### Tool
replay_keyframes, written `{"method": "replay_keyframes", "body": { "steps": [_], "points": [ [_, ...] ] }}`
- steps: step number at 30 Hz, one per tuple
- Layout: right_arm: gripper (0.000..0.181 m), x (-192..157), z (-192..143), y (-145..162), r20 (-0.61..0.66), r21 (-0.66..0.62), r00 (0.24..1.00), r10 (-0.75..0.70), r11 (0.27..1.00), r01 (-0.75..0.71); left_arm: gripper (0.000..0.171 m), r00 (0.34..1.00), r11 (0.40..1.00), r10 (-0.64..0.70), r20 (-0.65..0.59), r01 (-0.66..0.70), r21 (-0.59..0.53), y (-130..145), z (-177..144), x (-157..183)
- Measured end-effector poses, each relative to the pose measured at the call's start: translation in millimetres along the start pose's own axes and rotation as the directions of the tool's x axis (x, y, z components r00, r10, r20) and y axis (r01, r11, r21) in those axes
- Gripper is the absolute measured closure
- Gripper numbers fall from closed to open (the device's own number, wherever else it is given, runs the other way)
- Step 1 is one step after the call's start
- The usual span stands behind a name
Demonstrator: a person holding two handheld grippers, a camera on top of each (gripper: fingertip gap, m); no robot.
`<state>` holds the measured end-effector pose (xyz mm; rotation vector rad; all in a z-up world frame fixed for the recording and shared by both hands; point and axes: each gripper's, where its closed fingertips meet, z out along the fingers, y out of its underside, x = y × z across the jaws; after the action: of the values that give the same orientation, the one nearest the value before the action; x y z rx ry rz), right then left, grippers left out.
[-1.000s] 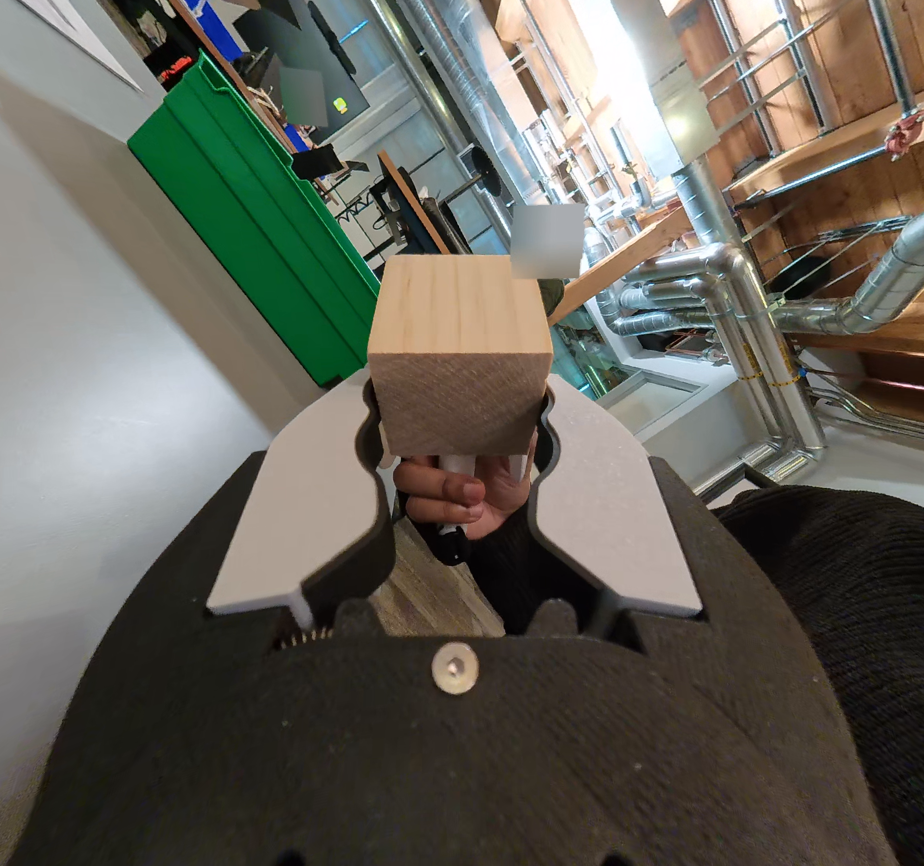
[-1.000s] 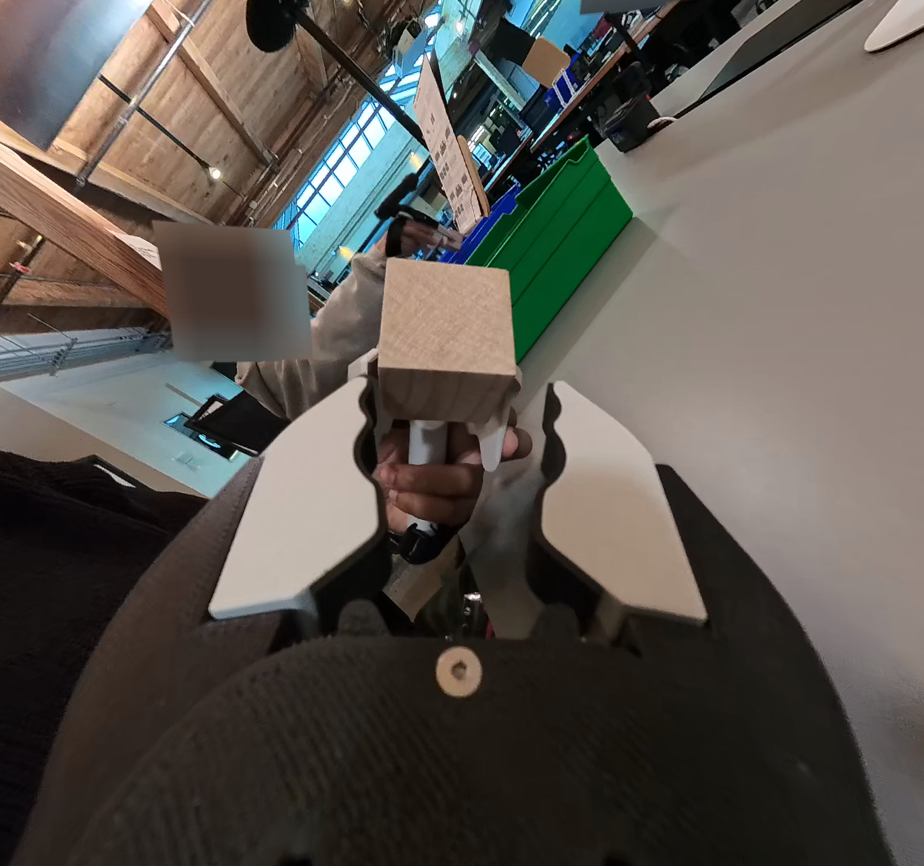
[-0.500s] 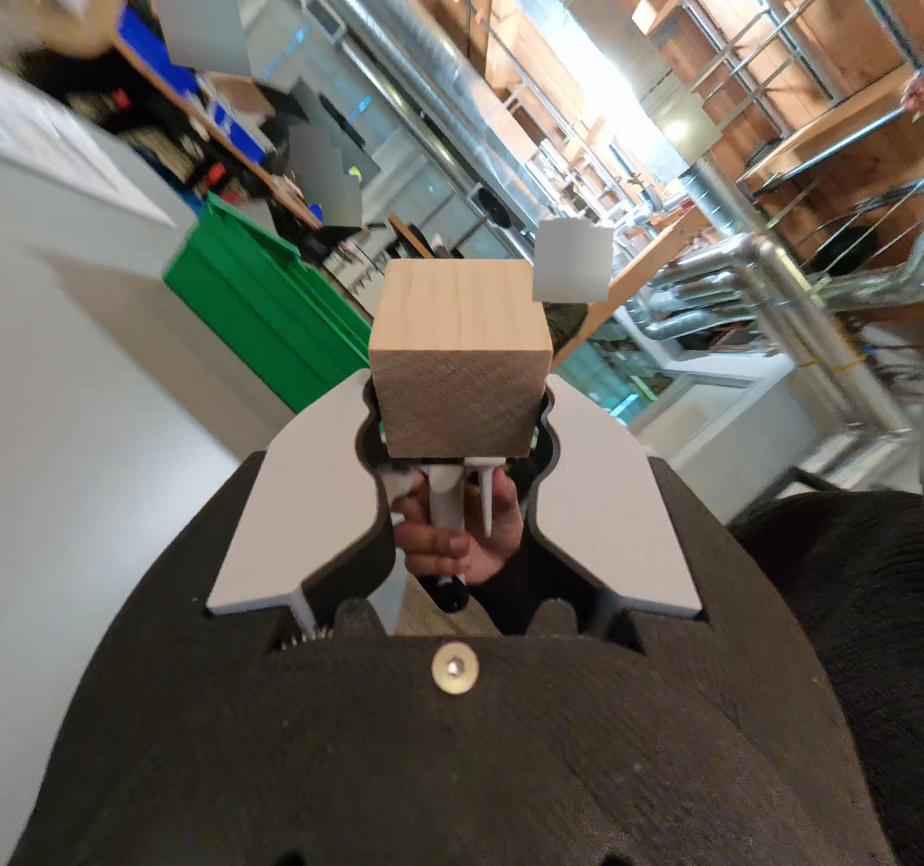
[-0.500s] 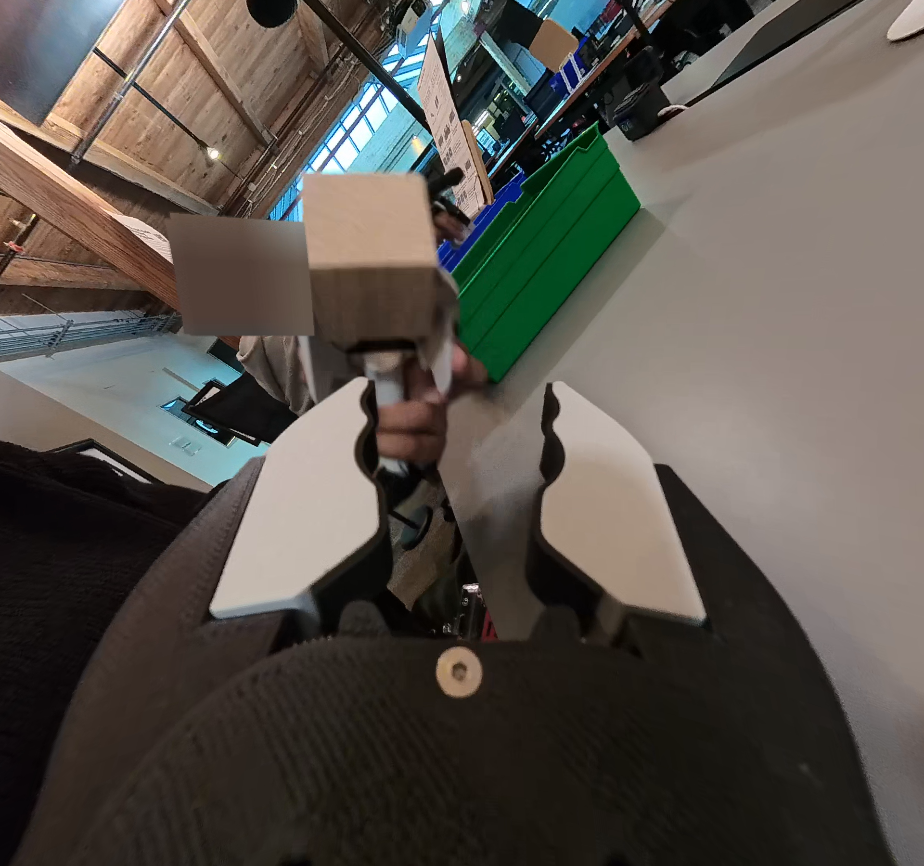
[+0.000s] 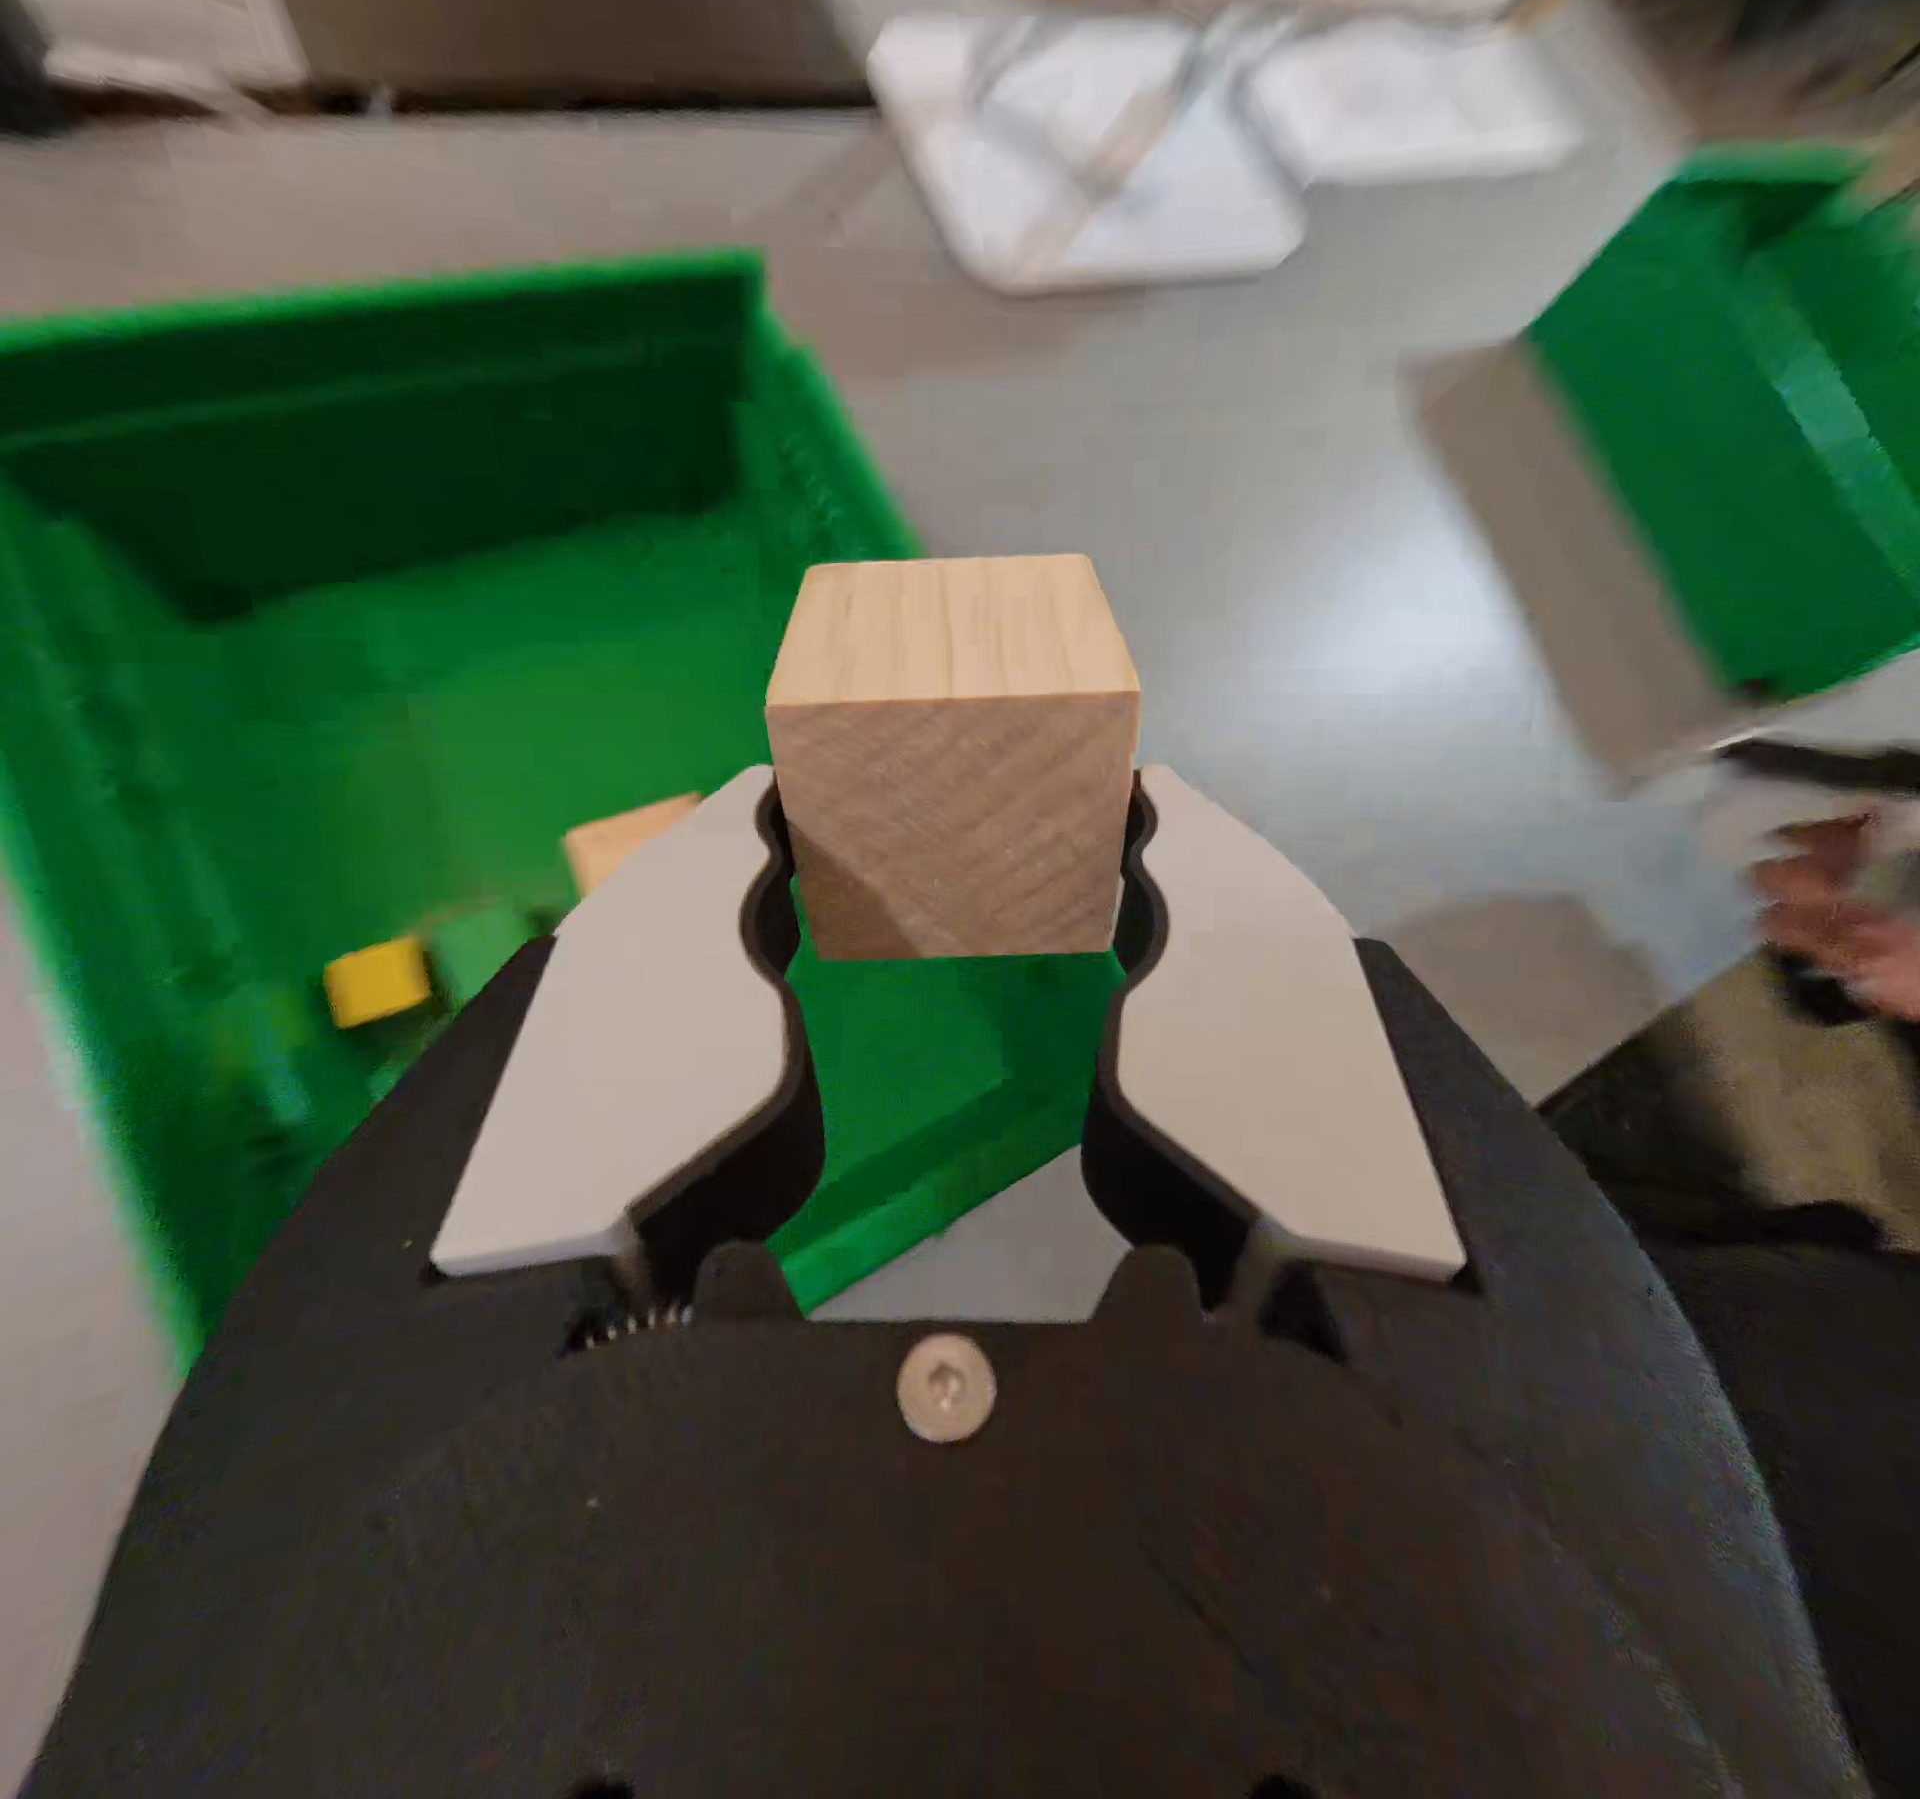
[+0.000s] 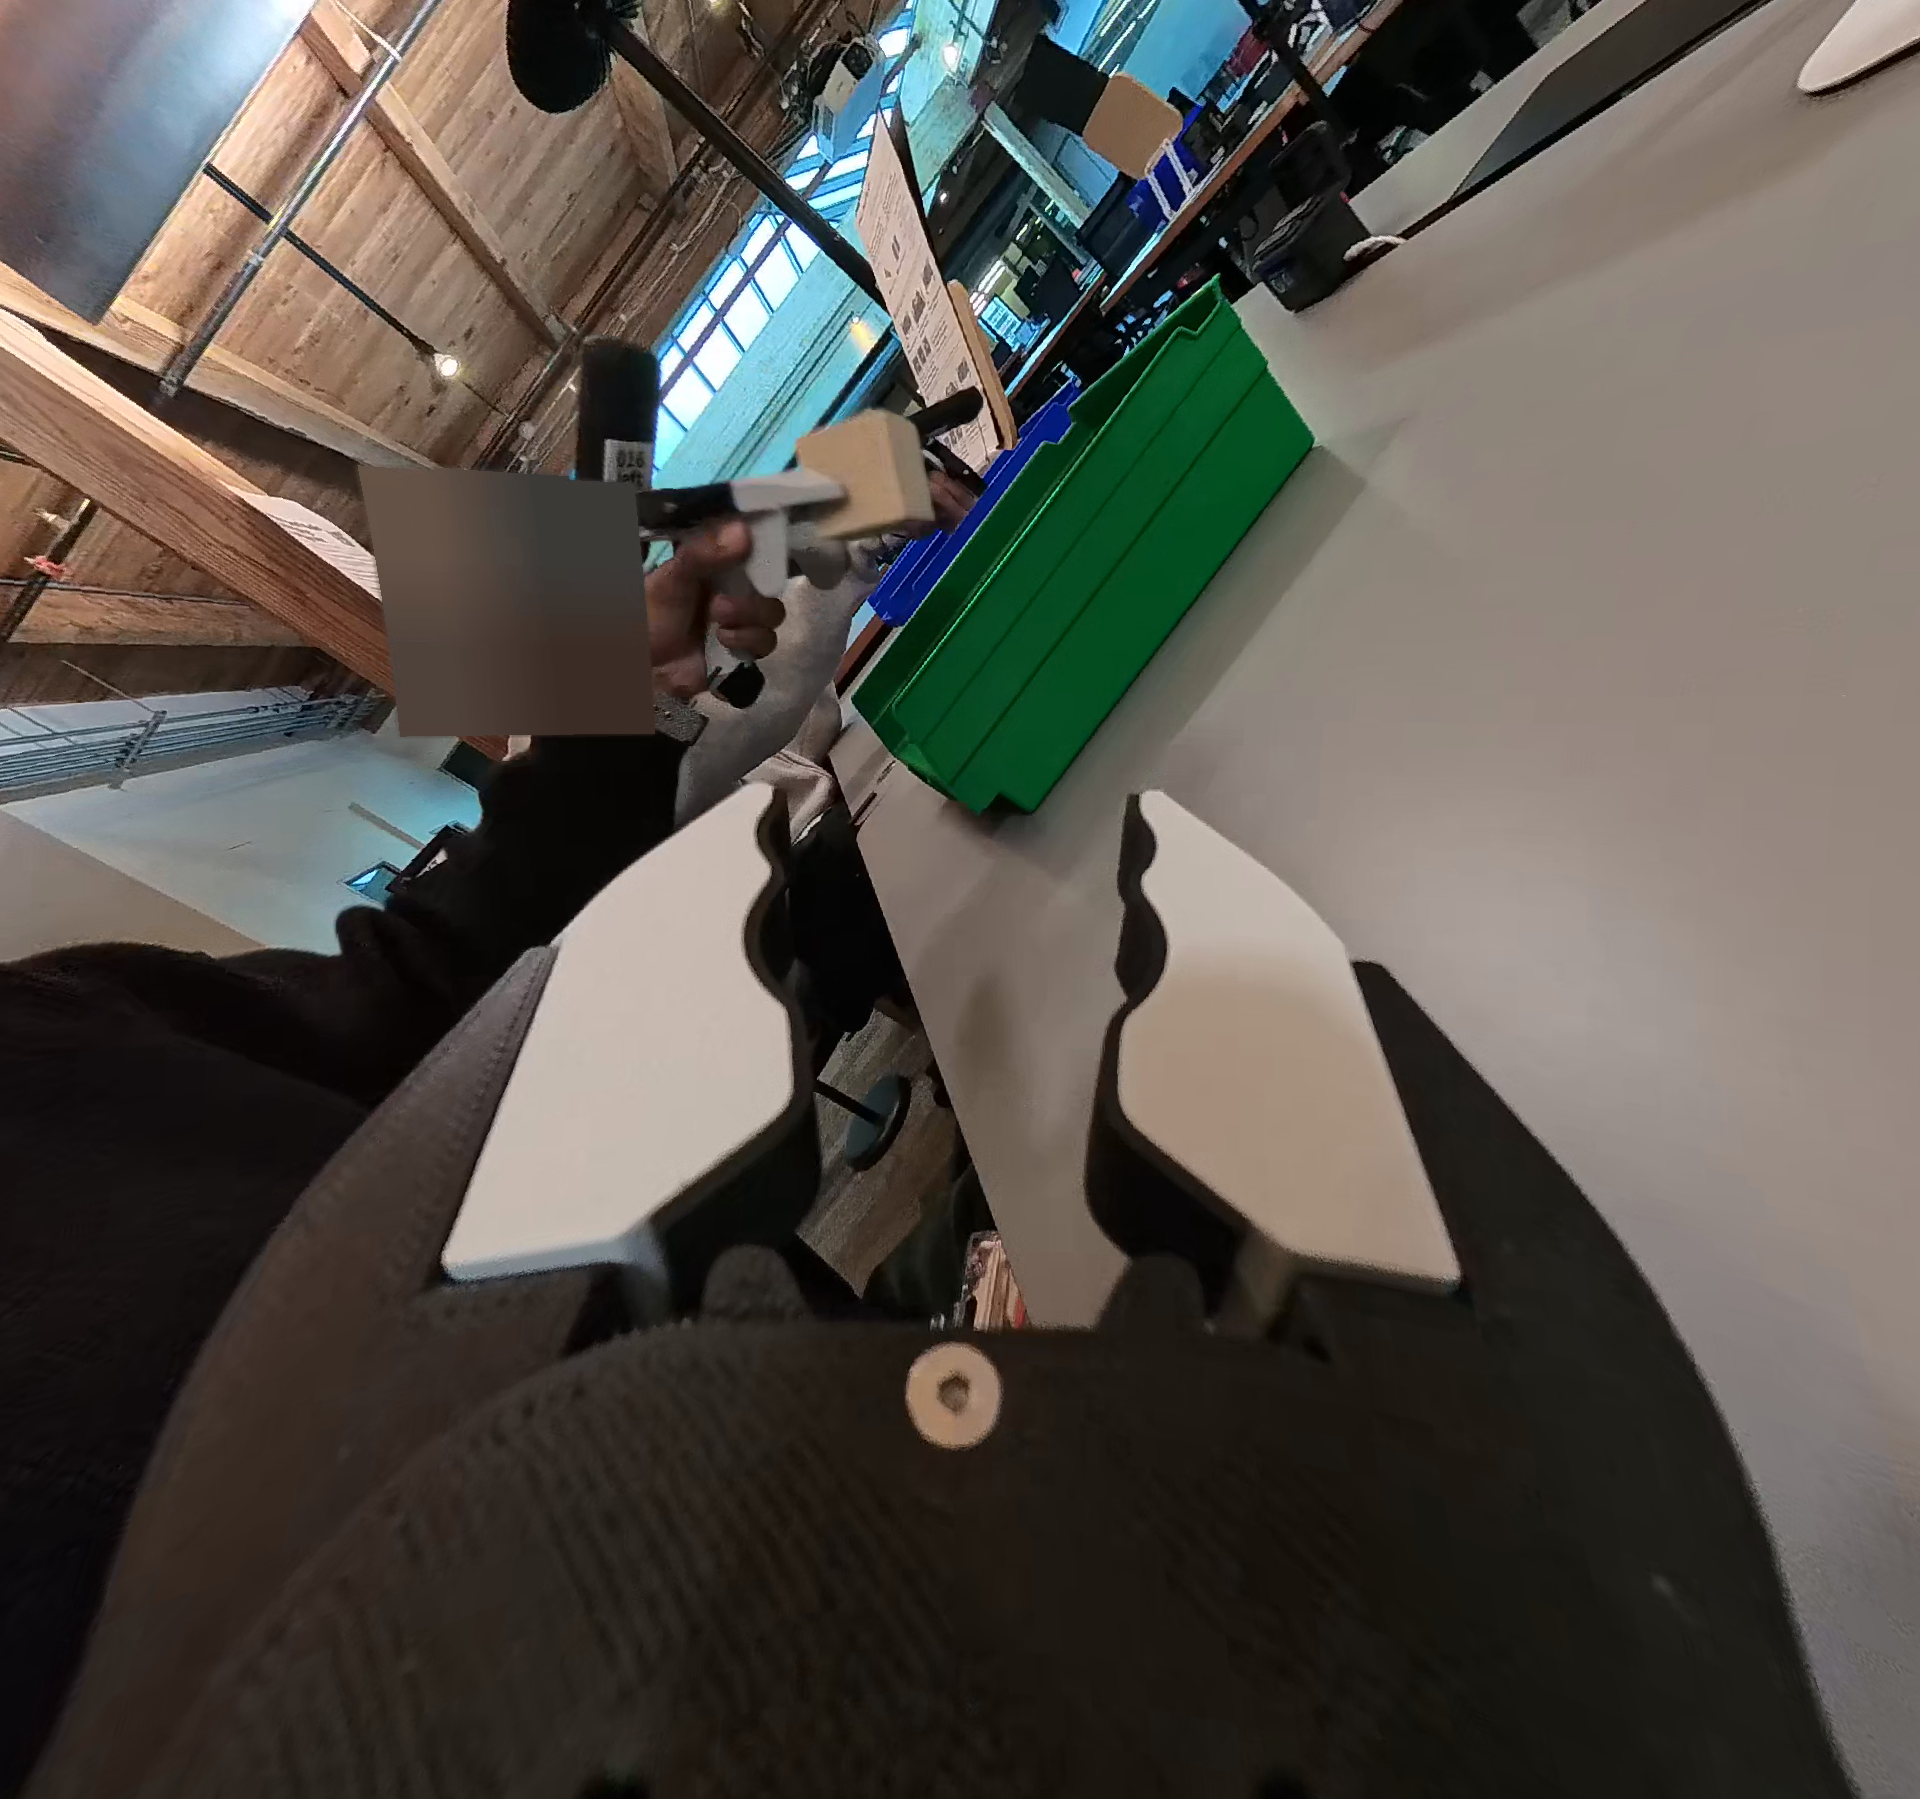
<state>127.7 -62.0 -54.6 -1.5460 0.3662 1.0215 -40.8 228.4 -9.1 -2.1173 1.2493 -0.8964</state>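
My left gripper (image 5: pixel 951 814) is shut on a plain wooden cube (image 5: pixel 951 762) and holds it in the air over the near right corner of an open green bin (image 5: pixel 436 669). In that bin lie a yellow block (image 5: pixel 376 980), a small green block (image 5: pixel 483 939) and another wooden block (image 5: pixel 623 840). My right gripper (image 6: pixel 951 835) is open and empty, tilted along the grey table (image 6: pixel 1558 710). In the right wrist view the left gripper (image 6: pixel 800 502) with the cube (image 6: pixel 873 487) shows farther off, held by a hand.
A second green bin (image 5: pixel 1766 419) stands at the right, also seen in the right wrist view (image 6: pixel 1091 565) with a blue bin (image 6: pixel 966 513) behind it. A hand (image 5: pixel 1829 908) is at the right edge. White objects (image 5: pixel 1091 149) lie at the table's far side.
My left gripper has swung down from facing the ceiling to facing the green bin, the cube still in it. The cube has moved away from my open right gripper.
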Motion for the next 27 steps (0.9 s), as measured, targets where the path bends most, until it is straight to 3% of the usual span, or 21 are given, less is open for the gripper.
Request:
{"method": "replay_keyframes", "body": {
  "steps": [3,8,19,27],
  "points": [
    [0.120,2,-1,-2,-0.012,0.004,1.000,-0.004,1.000,0.004,0.110,0.991,0.989,0.076,0.109,-0.061,-0.135,21,9,-20],
    [0.121,4,-6,-8,-0.012,0.034,1.000,0.008,0.999,-0.007,0.110,0.990,0.962,0.097,0.107,-0.066,-0.266,47,25,-19],
    [0.122,2,-9,-13,0.028,0.064,0.998,0.058,0.996,-0.060,0.110,0.991,0.897,0.090,0.096,-0.039,-0.440,94,49,-22],
    [0.122,2,-9,-13,0.026,0.063,0.998,0.055,0.996,-0.057,0.110,0.992,0.856,0.095,0.083,-0.038,-0.516,104,62,-26]
  ]
}}
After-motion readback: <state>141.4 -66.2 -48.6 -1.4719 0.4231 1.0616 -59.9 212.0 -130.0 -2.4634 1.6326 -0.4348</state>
